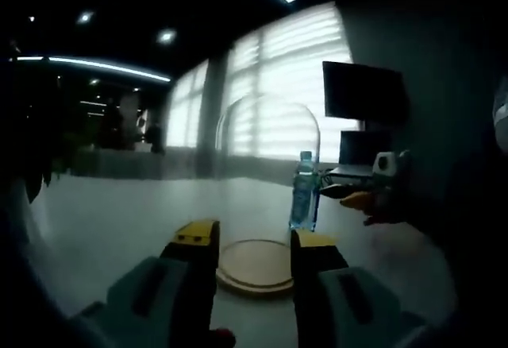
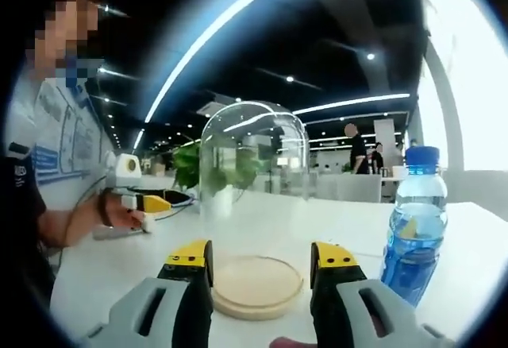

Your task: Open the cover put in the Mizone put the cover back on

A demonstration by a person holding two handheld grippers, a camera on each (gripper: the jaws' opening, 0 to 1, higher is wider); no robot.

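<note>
Glass cover [image 2: 254, 181] on wood base [image 2: 255, 286], Mizone bottle [image 2: 414, 225] beside, both grippers' fingers apart, empty.

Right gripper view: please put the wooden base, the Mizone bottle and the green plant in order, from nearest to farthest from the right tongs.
1. Wooden base, on the table just ahead, between the right tongs.
2. Mizone bottle, standing to the right, a little further.
3. Green plant, far behind, seen through the glass cover.

One glass dome cover [image 2: 254, 169], one round wooden base [image 2: 255, 284], one blue-capped Mizone bottle [image 2: 414, 225] and two yellow-tipped grippers share a white table [image 2: 476, 261].
</note>
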